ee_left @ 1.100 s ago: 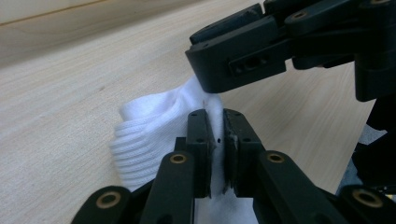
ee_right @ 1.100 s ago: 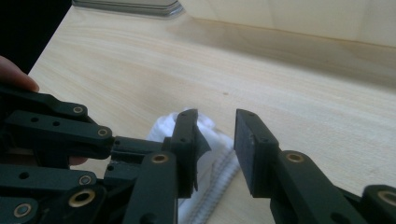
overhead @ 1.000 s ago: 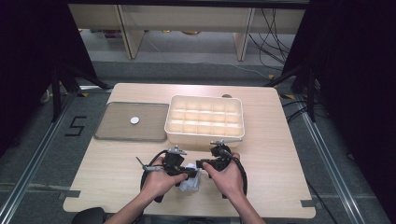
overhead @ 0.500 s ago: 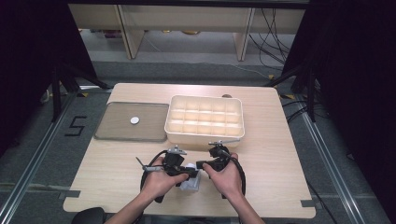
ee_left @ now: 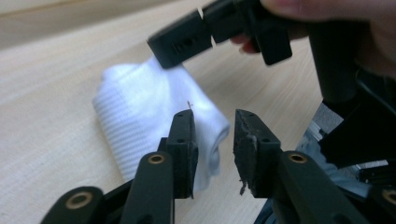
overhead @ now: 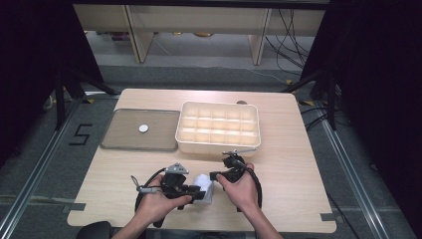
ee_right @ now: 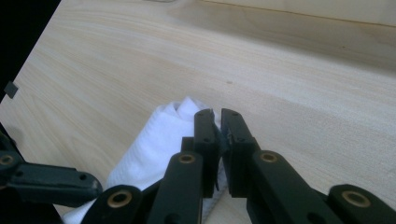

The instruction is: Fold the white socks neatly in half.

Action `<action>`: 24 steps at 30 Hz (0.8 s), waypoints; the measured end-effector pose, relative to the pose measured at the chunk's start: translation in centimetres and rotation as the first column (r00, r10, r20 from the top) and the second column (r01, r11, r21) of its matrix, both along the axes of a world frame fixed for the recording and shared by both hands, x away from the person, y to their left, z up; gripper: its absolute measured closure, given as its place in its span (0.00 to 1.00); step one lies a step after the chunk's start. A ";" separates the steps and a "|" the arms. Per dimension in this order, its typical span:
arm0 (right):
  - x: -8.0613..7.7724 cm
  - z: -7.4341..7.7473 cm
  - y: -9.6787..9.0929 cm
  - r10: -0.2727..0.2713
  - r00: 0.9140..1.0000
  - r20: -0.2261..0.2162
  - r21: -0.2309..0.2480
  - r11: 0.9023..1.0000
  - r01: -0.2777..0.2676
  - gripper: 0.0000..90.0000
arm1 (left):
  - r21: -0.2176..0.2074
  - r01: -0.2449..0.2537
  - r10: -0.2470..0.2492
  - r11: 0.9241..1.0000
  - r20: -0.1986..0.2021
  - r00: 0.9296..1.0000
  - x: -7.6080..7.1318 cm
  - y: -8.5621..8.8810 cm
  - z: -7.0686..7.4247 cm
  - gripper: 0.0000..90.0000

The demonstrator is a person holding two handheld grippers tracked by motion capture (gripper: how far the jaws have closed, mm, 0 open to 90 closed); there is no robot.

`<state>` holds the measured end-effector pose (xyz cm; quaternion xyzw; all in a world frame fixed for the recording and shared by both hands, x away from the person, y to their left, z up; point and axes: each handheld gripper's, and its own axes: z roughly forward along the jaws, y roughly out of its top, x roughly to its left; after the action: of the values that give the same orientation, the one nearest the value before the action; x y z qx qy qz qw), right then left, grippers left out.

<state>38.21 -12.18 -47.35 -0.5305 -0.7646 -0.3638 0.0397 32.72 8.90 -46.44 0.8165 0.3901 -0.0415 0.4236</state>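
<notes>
Your left hand-held gripper has slid aside, jaws just opening off the white cloth.
Your right hand-held gripper pinches the cloth; compartment box and grey tray sit well beyond on the table.

White ribbed sock, folded into a soft bundle, lying on the table's near edge

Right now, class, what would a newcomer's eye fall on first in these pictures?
The white sock at the table's near edge, between the two grippers. The right gripper pinches its edge; the left gripper stands open beside it. Behind them sits a cream compartment box.
</notes>
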 end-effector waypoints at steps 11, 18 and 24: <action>0.1 -0.1 0.0 0.005 1.000 0.010 -0.032 0.999 -0.005 0.95 | 0.033 0.051 -0.050 0.998 -0.018 0.999 0.3 -1.4 -1.3 0.92; 0.1 -0.3 0.1 0.013 1.000 0.005 -0.037 0.999 -0.013 0.95 | 0.056 0.068 -0.067 0.996 -0.016 0.998 0.4 -1.8 -2.0 0.93; 0.0 -0.6 0.3 0.005 1.000 -0.004 -0.029 1.000 -0.005 0.96 | 0.064 0.071 -0.070 0.995 -0.019 0.997 0.3 -2.0 -2.3 0.93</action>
<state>38.24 -11.89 -47.93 -0.5297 -0.7711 -0.3516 0.0345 32.98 6.95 -48.71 0.8426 0.3656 -0.0509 0.3921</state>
